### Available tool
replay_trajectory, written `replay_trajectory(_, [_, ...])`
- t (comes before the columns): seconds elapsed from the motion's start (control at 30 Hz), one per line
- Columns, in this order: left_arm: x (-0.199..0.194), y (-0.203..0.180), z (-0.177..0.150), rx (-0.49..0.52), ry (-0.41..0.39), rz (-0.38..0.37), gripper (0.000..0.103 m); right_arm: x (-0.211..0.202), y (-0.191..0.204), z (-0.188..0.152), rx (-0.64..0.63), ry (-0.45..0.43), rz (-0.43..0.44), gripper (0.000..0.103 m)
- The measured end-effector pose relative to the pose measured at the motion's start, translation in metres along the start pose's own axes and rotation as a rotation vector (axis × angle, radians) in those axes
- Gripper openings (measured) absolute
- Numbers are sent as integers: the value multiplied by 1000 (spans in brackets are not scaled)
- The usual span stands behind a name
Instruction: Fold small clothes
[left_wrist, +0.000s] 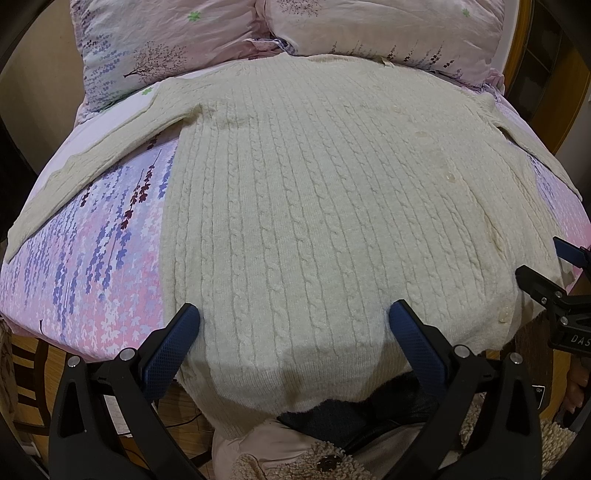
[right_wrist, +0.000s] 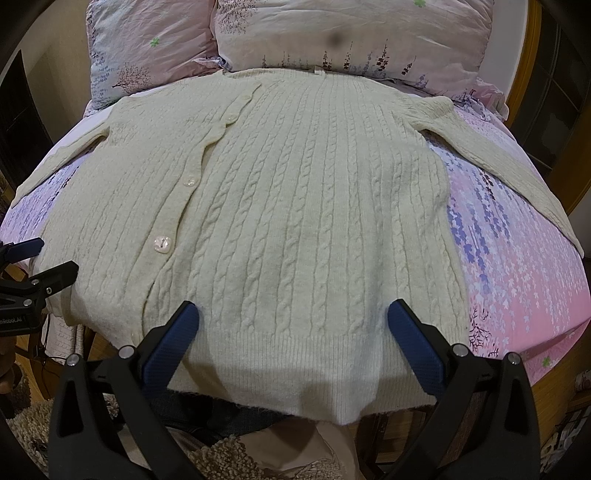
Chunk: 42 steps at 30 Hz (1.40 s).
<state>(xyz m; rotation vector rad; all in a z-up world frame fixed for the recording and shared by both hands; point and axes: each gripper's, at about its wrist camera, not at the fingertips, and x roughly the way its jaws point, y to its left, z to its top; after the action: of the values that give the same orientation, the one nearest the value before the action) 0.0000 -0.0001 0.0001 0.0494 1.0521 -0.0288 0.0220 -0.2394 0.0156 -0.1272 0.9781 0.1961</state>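
A cream cable-knit cardigan (left_wrist: 295, 206) lies flat on the bed, buttons up, both sleeves spread sideways; its hem hangs over the near edge. It also shows in the right wrist view (right_wrist: 288, 206), with pearly buttons (right_wrist: 161, 244) left of centre. My left gripper (left_wrist: 294, 317) is open, its blue fingertips (left_wrist: 184, 325) apart over the left part of the hem. My right gripper (right_wrist: 293, 317) is open over the right part of the hem, fingertips (right_wrist: 404, 321) apart, holding nothing. Each gripper shows at the other view's edge: the right gripper (left_wrist: 554, 280), the left gripper (right_wrist: 37, 262).
The bed has a pink and lavender floral sheet (left_wrist: 103, 258) (right_wrist: 517, 258). Two matching pillows (left_wrist: 166, 44) (right_wrist: 351, 37) lie just beyond the collar. Wooden bed frame (right_wrist: 576, 147) at right; a shaggy rug (right_wrist: 221, 458) and floor lie below the near edge.
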Motion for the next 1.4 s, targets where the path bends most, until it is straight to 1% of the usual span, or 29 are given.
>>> replay_trajectory(1.23, [0,0,0,0,0,0,102,0,-1,-1,-1,2,1,101])
replay_trajectory(1.4, [0,0,0,0,-1,1,102,1,-2,0,-16,3,12,101])
